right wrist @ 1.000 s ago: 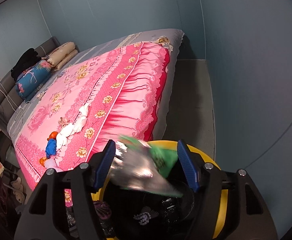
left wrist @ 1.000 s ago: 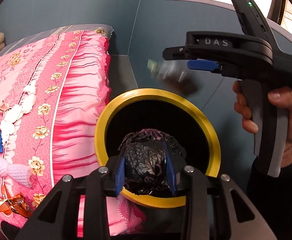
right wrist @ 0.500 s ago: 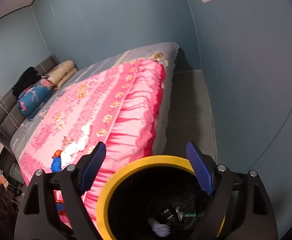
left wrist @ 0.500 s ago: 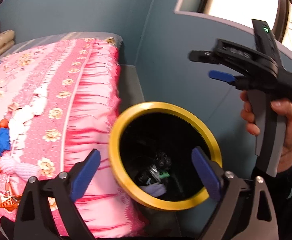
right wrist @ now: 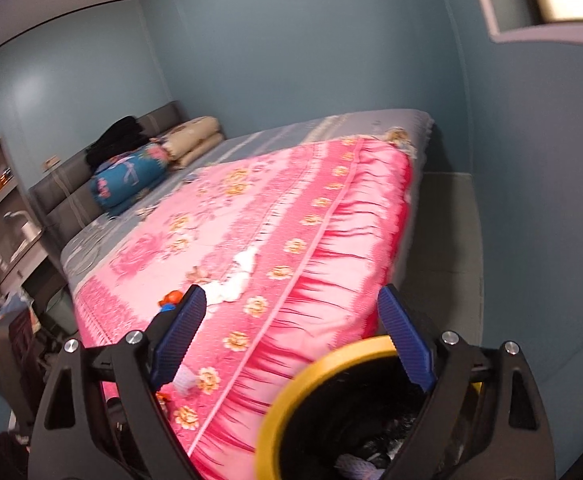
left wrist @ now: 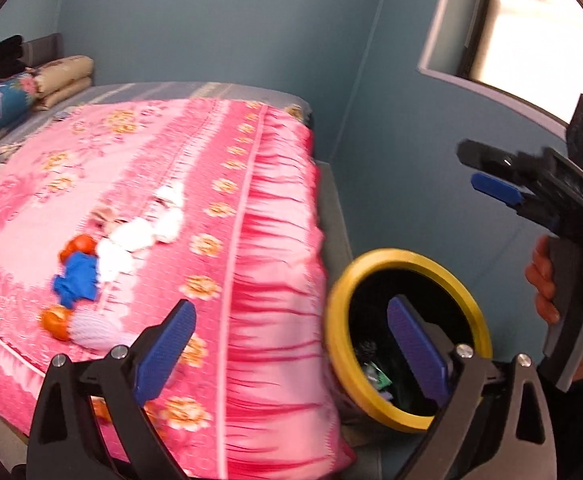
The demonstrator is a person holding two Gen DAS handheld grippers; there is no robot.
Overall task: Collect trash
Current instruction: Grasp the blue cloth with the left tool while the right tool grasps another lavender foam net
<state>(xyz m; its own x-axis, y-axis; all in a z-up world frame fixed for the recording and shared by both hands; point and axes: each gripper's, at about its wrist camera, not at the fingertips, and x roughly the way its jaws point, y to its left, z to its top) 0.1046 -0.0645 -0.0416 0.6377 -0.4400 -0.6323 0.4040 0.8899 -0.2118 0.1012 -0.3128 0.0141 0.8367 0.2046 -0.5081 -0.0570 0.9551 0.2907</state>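
We hold two hand-held grippers beside a bed. The left hand-held gripper [left wrist: 287,354] and right hand-held gripper [right wrist: 291,338] both gape wide and carry nothing. The bin [left wrist: 371,408] on the floor already holds scraps. More trash [left wrist: 123,250] lies on the pink bedspread [left wrist: 251,280]. We judge the next move is reaching there.

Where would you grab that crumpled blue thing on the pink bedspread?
Probably pinch the raised middle of the crumpled blue piece, coming down from above. It lies bunched on the pink bedspread, touching white wads and an orange piece, so a sideways approach would likely snag those. The left gripper is open.
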